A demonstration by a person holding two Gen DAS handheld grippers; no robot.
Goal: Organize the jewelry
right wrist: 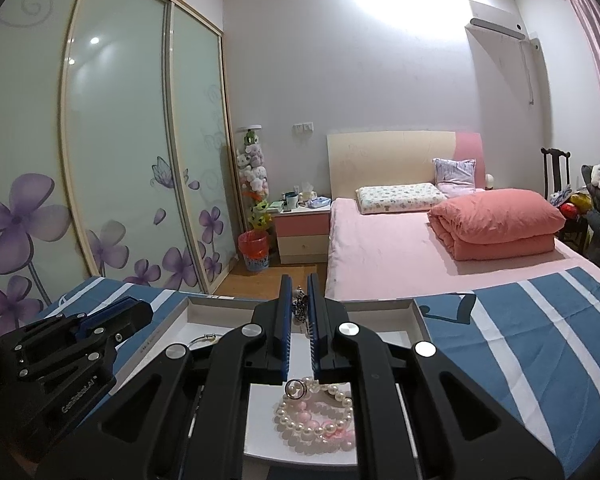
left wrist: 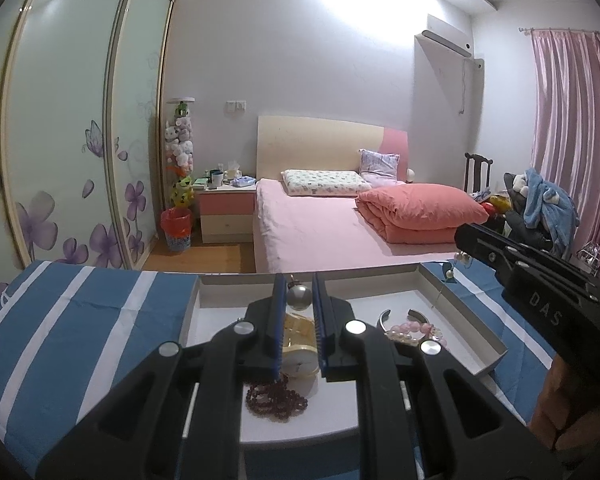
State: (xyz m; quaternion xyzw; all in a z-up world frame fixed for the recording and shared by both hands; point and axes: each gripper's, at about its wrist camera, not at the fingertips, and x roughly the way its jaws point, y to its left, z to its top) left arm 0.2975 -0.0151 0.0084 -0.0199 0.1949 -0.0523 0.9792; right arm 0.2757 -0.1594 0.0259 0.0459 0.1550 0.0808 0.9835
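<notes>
A: From the left wrist camera, going left to right: the striped blue cloth (left wrist: 80, 312), then the white box (left wrist: 452, 300) at about 6 o'clock. The left gripper (left wrist: 300, 320) hangs over it, jaws parted with a narrow gap and nothing pinched. Below them lie a gold watch (left wrist: 298, 344) and dark red beads (left wrist: 276, 398); a silver ball (left wrist: 299, 296) shows between the tips.

B: And further right?

A: A silver bangle (left wrist: 384, 318) and a pink bead bracelet (left wrist: 414, 328) at 5 o'clock in the box. At 3 o'clock the right gripper (left wrist: 466, 236) carries a pearl earring (left wrist: 462, 258) dangling over the box's rim.

B: The right wrist camera hides the watch and the red beads. It shows the left gripper (right wrist: 136, 312) at 8 o'clock, a bangle (right wrist: 204, 338), then the right gripper (right wrist: 300, 312), jaws nearly together on a beaded piece (right wrist: 301, 306); I cannot tell how firmly. At 6 o'clock lie a pearl bracelet (right wrist: 316, 408) and a ring (right wrist: 296, 388).
</notes>
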